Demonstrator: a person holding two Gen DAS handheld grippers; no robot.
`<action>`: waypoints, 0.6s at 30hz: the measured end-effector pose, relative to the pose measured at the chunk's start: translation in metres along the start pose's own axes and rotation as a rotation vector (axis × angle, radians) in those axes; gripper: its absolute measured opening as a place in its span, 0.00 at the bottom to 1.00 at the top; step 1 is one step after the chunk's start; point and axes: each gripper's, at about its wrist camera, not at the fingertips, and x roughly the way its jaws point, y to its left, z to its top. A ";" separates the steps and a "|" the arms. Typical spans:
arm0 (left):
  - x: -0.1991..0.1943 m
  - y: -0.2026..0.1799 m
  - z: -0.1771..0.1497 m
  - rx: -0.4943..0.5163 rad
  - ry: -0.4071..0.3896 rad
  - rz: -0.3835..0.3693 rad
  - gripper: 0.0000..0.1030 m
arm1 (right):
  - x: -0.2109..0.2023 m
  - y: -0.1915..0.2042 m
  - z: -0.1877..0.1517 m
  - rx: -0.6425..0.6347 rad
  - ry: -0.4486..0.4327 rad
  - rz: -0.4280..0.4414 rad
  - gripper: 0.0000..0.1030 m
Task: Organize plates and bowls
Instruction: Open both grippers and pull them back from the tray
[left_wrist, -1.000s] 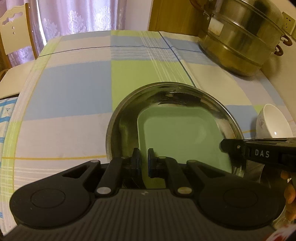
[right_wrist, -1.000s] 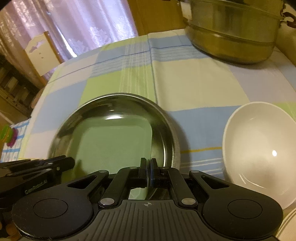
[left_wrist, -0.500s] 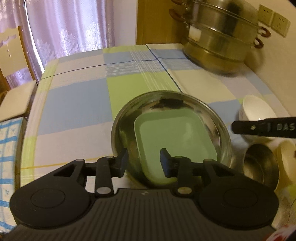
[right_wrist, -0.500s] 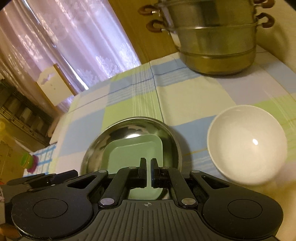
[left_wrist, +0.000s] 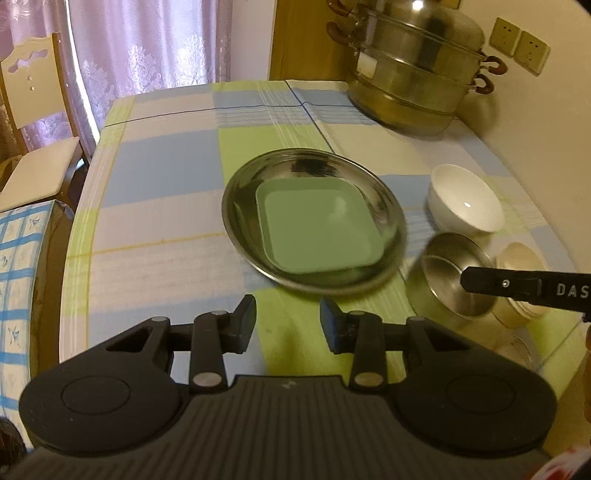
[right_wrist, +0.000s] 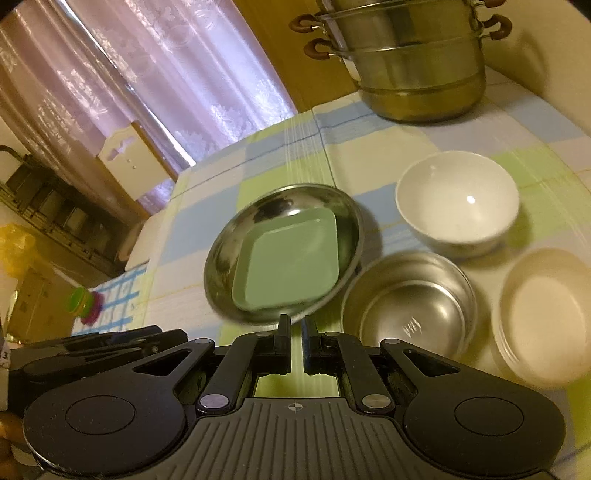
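A green square plate (left_wrist: 317, 225) (right_wrist: 291, 262) lies inside a round steel plate (left_wrist: 243, 218) (right_wrist: 221, 258) on the checked tablecloth. To its right stand a white bowl (left_wrist: 465, 199) (right_wrist: 458, 206), a small steel bowl (left_wrist: 450, 284) (right_wrist: 410, 302) and a cream bowl (left_wrist: 524, 266) (right_wrist: 543, 306). My left gripper (left_wrist: 288, 325) is open and empty, raised near the front of the steel plate. My right gripper (right_wrist: 295, 347) has a narrow gap between its fingers, holds nothing, and hovers in front of the steel plate and steel bowl.
A tall steel steamer pot (left_wrist: 413, 66) (right_wrist: 410, 55) stands at the table's far right corner by the wall. A chair (left_wrist: 33, 122) stands at the table's left side. Curtains hang behind the table.
My left gripper opened, let go of the green plate and pulled back and up. My right gripper also drew back and up and opened a narrow gap. More bowls came into view.
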 end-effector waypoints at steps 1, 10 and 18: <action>-0.005 -0.003 -0.004 -0.001 -0.001 -0.001 0.34 | -0.004 -0.001 -0.003 -0.004 0.004 0.000 0.06; -0.044 -0.043 -0.041 0.014 -0.015 -0.007 0.33 | -0.049 -0.012 -0.037 -0.024 0.037 0.014 0.06; -0.075 -0.079 -0.071 0.041 -0.059 -0.031 0.33 | -0.093 -0.028 -0.064 -0.026 0.031 0.018 0.08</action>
